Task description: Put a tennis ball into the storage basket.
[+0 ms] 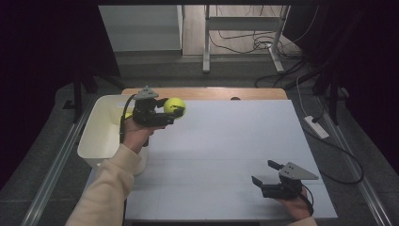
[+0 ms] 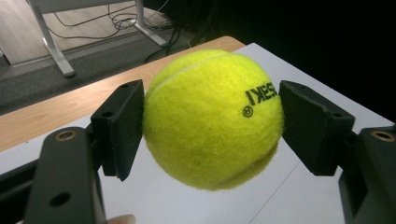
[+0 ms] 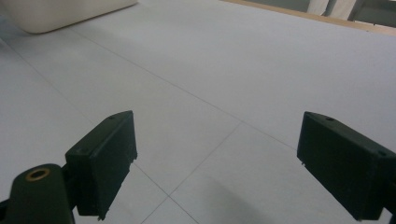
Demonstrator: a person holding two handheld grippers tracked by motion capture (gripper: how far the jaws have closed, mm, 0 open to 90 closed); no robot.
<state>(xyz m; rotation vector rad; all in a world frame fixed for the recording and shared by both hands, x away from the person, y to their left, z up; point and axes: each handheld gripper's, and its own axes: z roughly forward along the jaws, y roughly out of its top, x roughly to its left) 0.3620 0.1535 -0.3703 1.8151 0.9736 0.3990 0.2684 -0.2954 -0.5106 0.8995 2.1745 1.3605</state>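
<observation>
Tennis ball (image 1: pixel 174 106) is being carried above the table (image 1: pixel 221 155) in the high view, at about ten o'clock, pinched by the left gripper (image 1: pixel 170 113) just beside the white bin (image 1: pixel 101 129), probably so it can be dropped in or set down; the right gripper (image 1: pixel 266 172) is being rested at five o'clock, jaws spread, apparently idle. In the left gripper view, the ball (image 2: pixel 212 119) is being squeezed across its middle for a secure hold, and black printing is being shown upside down, seemingly "KESKI". In the right gripper view, parted jaws are being held over bare table (image 3: pixel 210 74), the bin (image 3: pixel 56 14) at eleven o'clock.
</observation>
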